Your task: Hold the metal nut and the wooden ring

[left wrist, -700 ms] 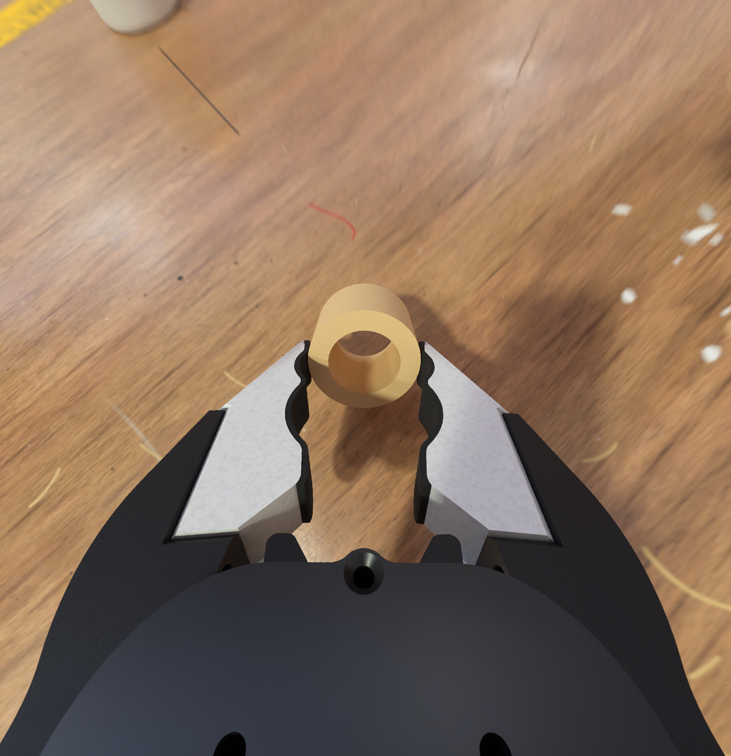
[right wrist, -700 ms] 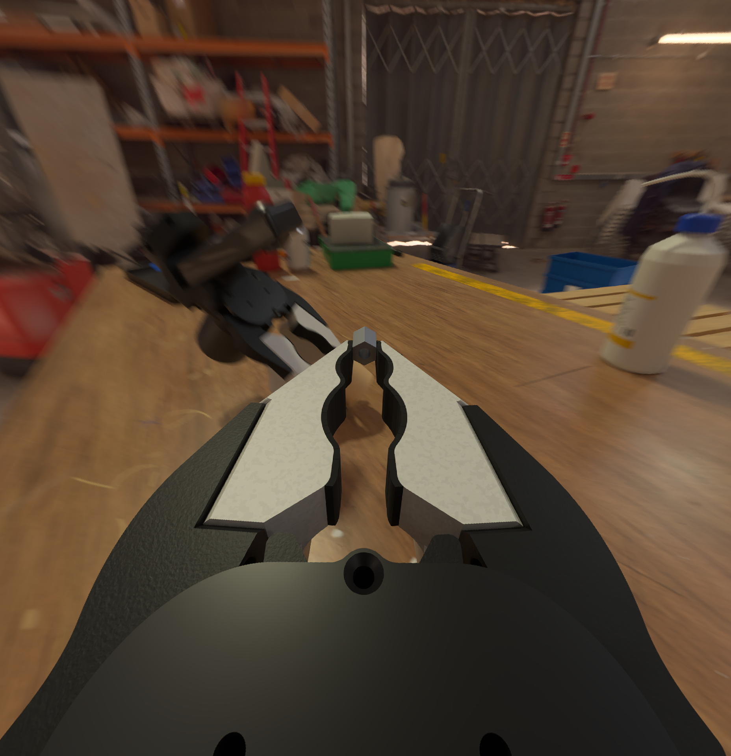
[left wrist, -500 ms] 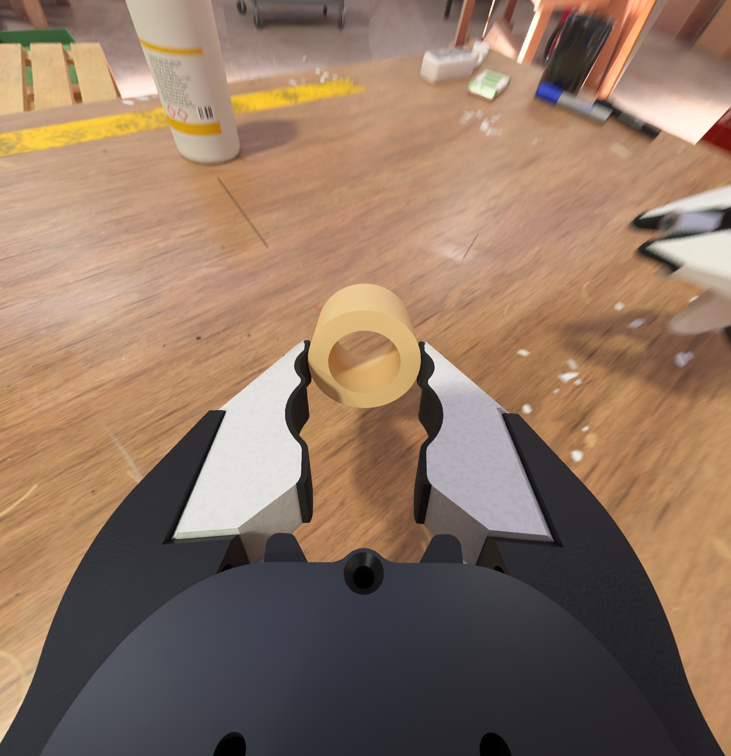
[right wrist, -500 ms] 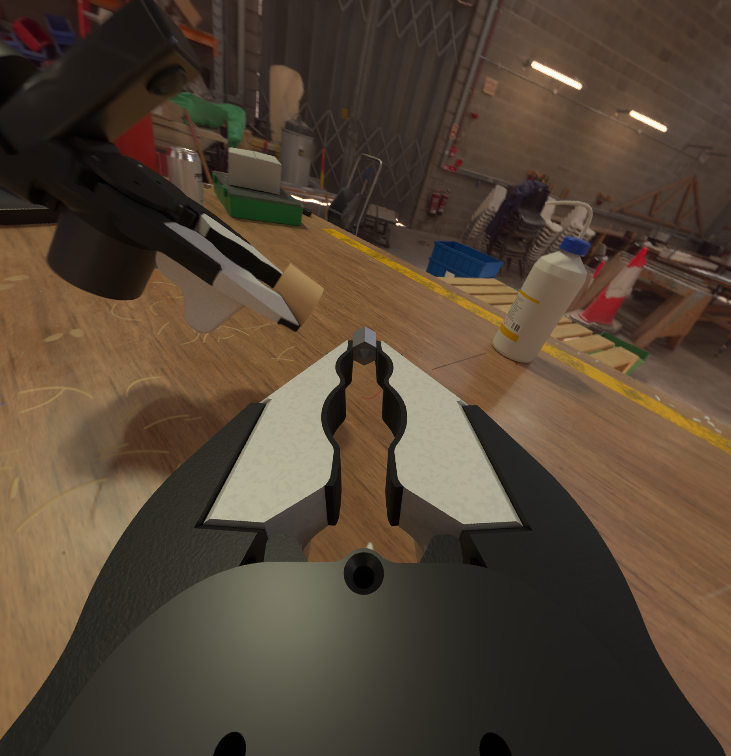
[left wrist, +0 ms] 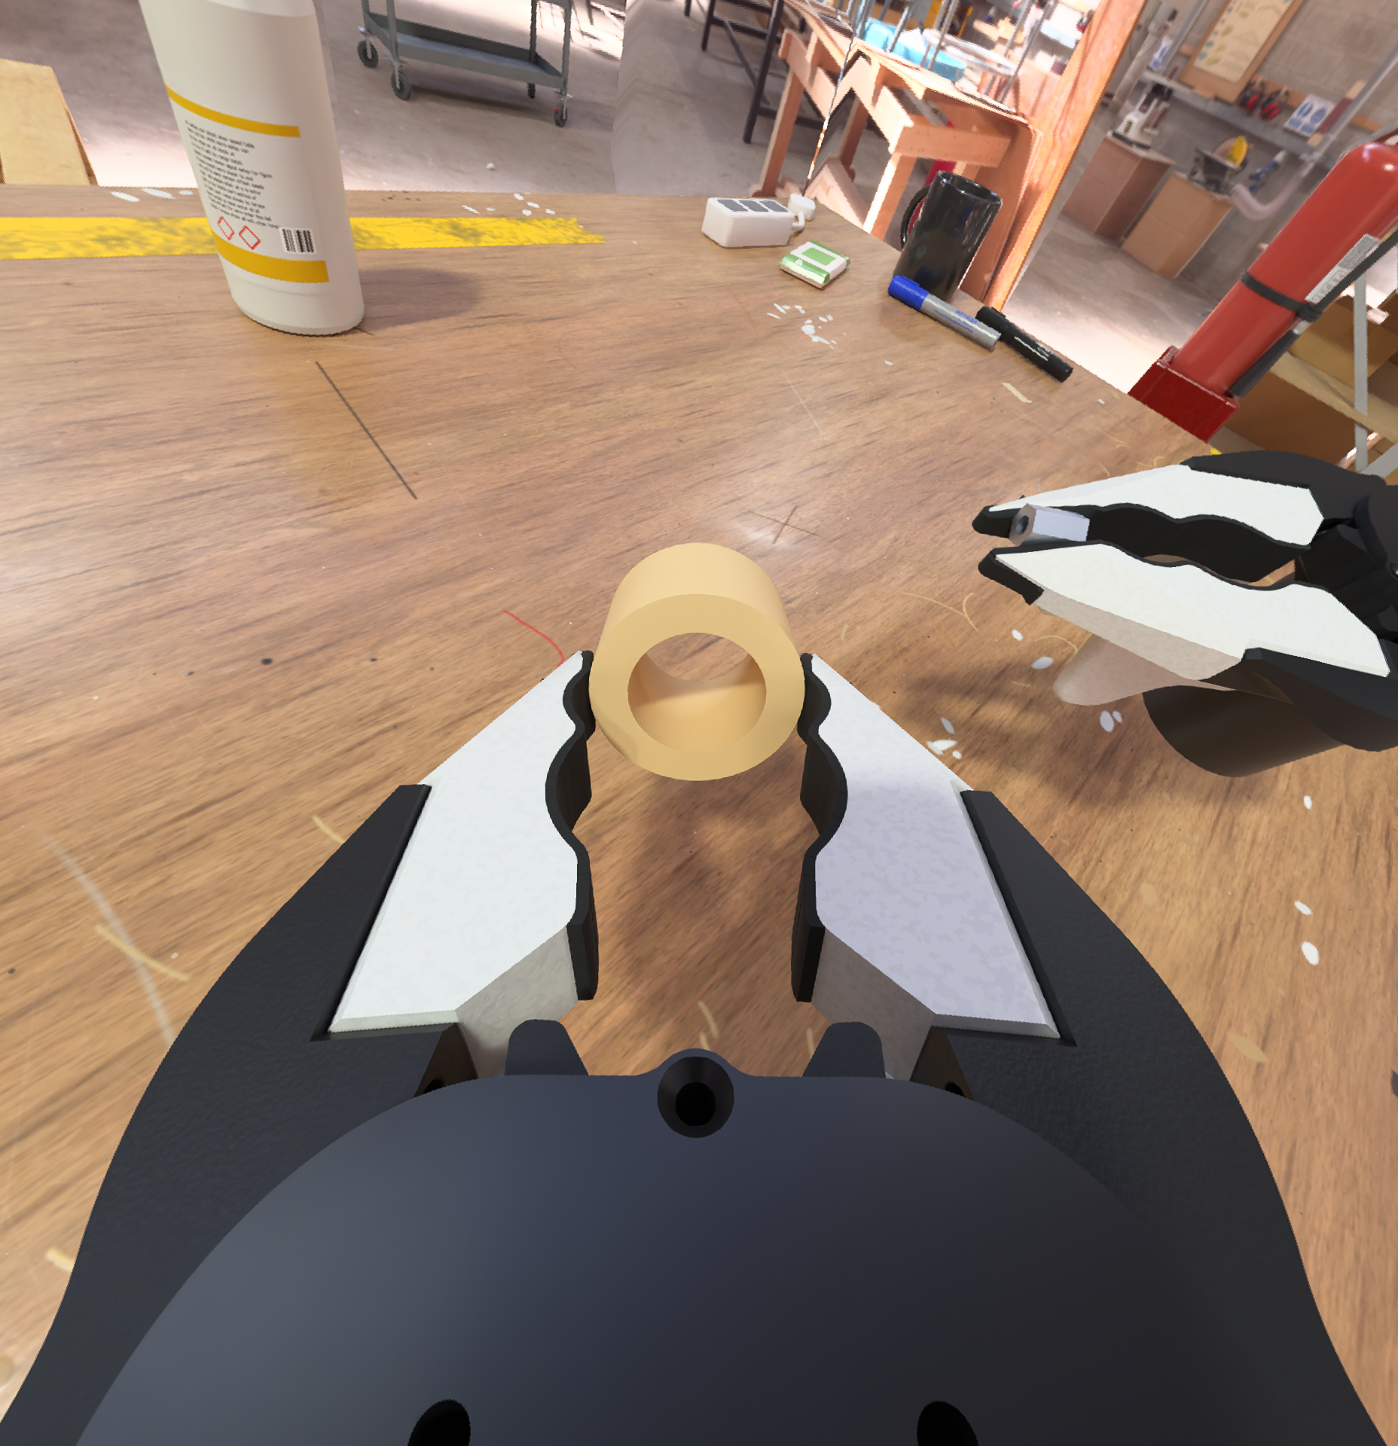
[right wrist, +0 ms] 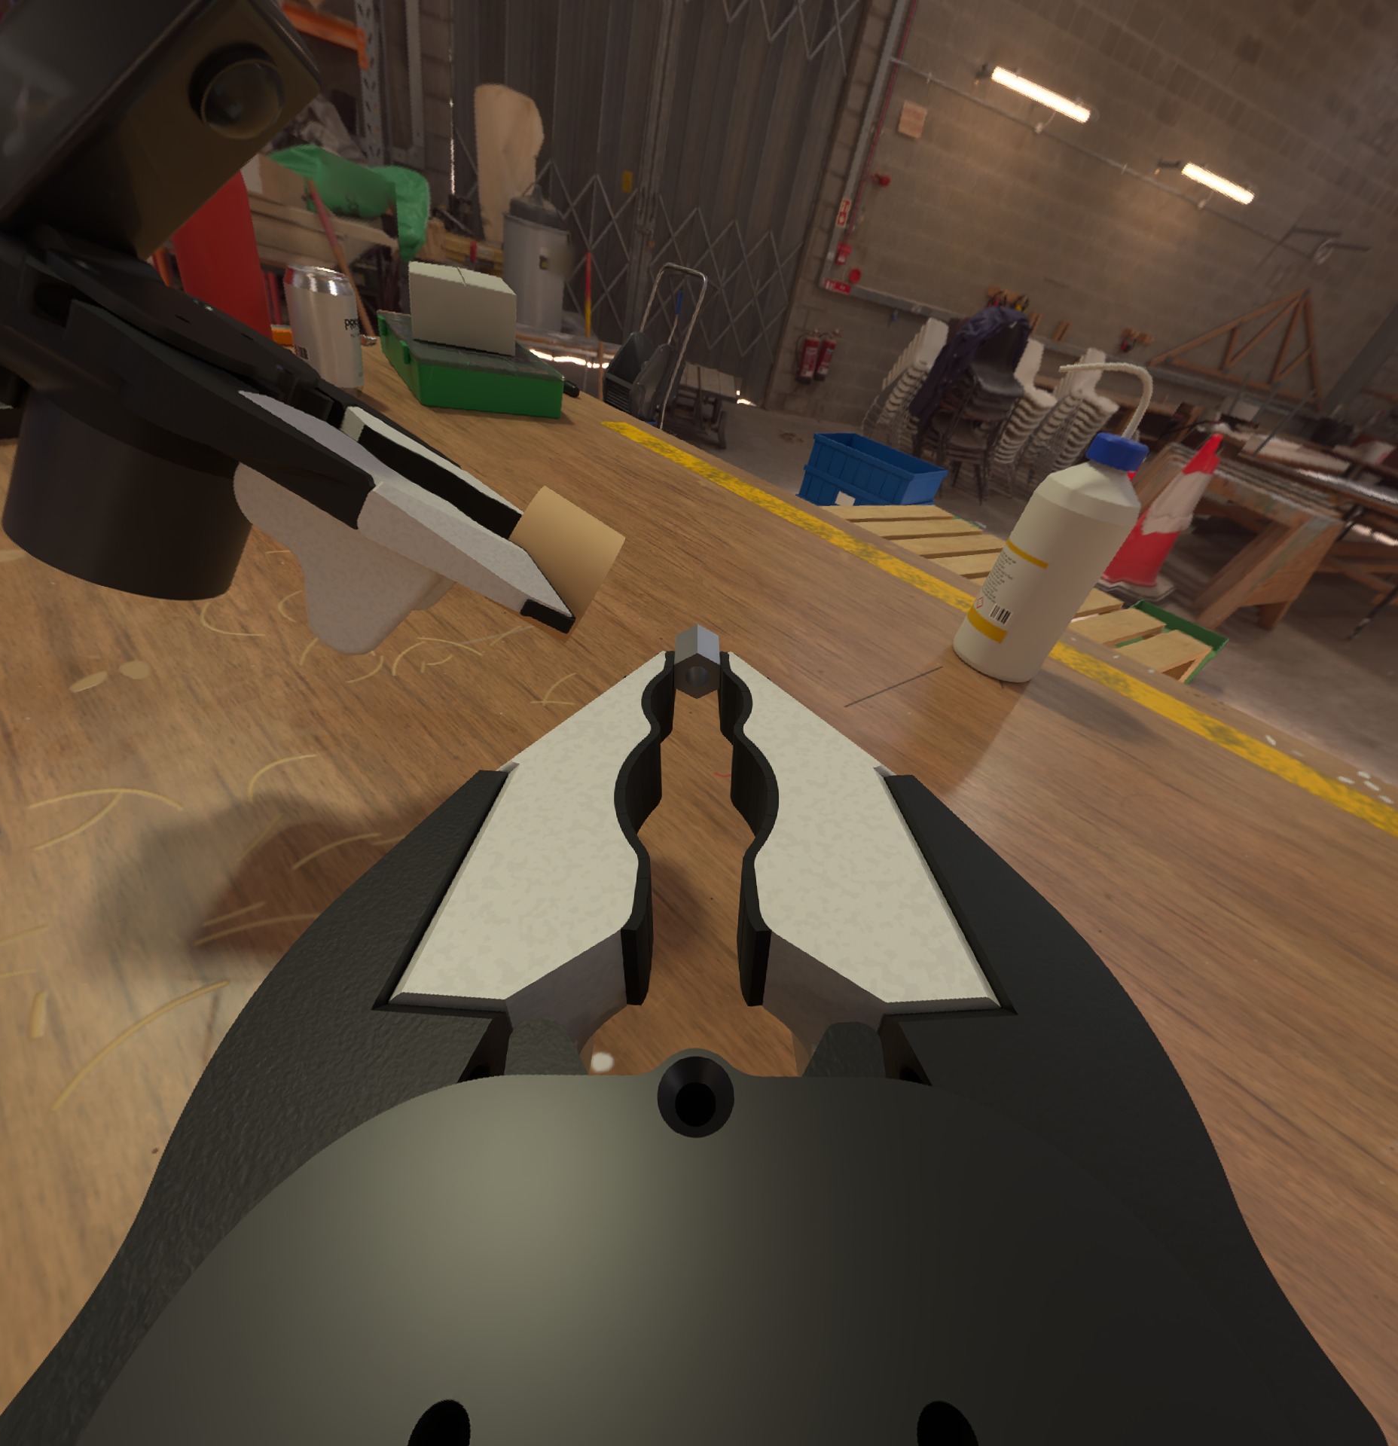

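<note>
The left tool (left wrist: 694, 682) gripped the wooden ring (left wrist: 694, 661) across its outer wall, above the bench (left wrist: 211, 548). It looked light, stiff and grippy. Beside the ring, the right tool (right wrist: 696, 671) pinched the small metal nut (right wrist: 696, 671) by its flats; hard, smooth, likely slippery.

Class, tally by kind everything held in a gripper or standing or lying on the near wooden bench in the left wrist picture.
Wooden ring: 1
Metal nut: 1
White bottle: 1
Black mug: 1
Markers: 2
White box: 1
Green packet: 1
Total: 8
</note>
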Action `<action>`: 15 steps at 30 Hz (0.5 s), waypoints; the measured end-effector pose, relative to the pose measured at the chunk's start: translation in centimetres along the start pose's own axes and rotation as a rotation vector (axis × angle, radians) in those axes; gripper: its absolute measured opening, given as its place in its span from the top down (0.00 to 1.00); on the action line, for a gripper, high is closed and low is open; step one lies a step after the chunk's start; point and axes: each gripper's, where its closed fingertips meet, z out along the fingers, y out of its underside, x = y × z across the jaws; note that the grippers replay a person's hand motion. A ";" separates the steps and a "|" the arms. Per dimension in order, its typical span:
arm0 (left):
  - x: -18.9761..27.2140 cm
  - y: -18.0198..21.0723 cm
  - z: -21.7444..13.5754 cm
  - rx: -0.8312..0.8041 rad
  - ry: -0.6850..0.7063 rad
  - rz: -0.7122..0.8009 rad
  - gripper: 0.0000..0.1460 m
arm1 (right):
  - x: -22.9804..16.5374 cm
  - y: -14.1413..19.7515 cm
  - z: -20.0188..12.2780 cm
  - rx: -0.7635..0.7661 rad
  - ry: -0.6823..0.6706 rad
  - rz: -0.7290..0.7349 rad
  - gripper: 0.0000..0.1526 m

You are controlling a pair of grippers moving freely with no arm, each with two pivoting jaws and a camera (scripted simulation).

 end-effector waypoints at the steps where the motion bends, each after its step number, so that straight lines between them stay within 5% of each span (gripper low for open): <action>1: 0.1 0.0 0.0 -0.003 0.001 0.005 0.64 | 0.0 0.0 0.0 0.003 0.005 -0.011 0.94; 15: 0.3 0.2 0.1 -0.005 0.010 0.002 0.64 | 0.0 0.2 0.0 0.000 -0.009 0.027 0.94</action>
